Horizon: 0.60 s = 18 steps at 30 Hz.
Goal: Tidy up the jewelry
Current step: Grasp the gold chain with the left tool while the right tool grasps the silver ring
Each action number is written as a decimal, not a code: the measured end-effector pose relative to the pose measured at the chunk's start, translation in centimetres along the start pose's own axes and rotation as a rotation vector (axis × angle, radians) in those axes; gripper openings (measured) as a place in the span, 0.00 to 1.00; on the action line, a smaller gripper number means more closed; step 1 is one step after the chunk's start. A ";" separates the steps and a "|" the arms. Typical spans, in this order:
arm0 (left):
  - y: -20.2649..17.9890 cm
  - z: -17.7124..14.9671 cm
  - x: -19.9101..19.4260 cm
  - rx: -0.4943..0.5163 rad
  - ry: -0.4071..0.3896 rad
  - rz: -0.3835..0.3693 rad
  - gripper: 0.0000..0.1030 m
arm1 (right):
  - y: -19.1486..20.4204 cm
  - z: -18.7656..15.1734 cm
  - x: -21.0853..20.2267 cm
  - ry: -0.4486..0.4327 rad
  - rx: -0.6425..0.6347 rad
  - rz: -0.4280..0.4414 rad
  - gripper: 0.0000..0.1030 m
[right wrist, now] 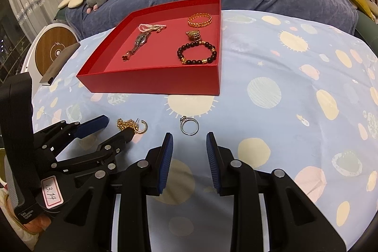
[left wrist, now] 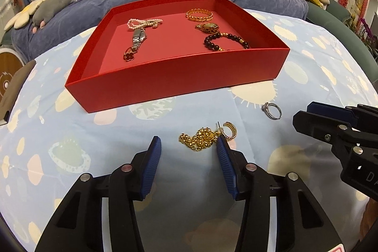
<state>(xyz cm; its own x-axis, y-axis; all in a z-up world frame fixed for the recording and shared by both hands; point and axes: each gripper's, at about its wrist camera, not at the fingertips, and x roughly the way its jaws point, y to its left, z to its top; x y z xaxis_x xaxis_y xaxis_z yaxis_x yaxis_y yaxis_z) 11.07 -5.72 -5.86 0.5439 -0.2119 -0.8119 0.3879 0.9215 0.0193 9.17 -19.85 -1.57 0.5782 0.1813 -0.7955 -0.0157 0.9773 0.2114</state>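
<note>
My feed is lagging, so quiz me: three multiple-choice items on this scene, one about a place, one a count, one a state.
1. Where is the silver ring?
A. in the red box
B. on the cloth, outside the box
C. in a gripper

2. How many pieces still lie outside the red box?
A. one
B. three
C. five

3. How is the left gripper?
A. open near the gold chain
B. shut on the ring
C. inside the box

Answers:
1 B, it lies on the cloth.
2 B: ring, gold chain, hoop earring.
3 A, its pads do not clamp the chain.
</note>
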 end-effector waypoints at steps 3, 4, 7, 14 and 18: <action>-0.4 0.0 0.0 0.018 -0.015 -0.007 0.16 | -0.1 0.0 0.1 0.002 0.002 -0.001 0.27; -0.5 0.0 0.0 0.026 -0.017 -0.008 0.12 | -0.1 0.0 0.1 0.004 0.003 -0.001 0.27; -0.2 0.1 -0.1 0.014 -0.009 -0.035 0.09 | -0.1 0.0 0.4 0.010 0.004 -0.005 0.27; 1.2 0.6 -2.3 -0.048 -0.040 -0.112 0.02 | 0.1 0.0 1.0 0.019 -0.003 -0.009 0.27; 2.1 0.9 -3.6 -0.080 -0.073 -0.131 0.02 | 0.3 0.0 1.6 0.030 -0.010 -0.015 0.27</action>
<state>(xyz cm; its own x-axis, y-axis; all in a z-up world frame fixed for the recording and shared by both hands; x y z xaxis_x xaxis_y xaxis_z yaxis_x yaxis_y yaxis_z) 10.65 -3.30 -2.38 0.5461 -0.3528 -0.7598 0.4006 0.9065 -0.1329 10.09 -19.27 -2.82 0.5535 0.1700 -0.8153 -0.0160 0.9809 0.1937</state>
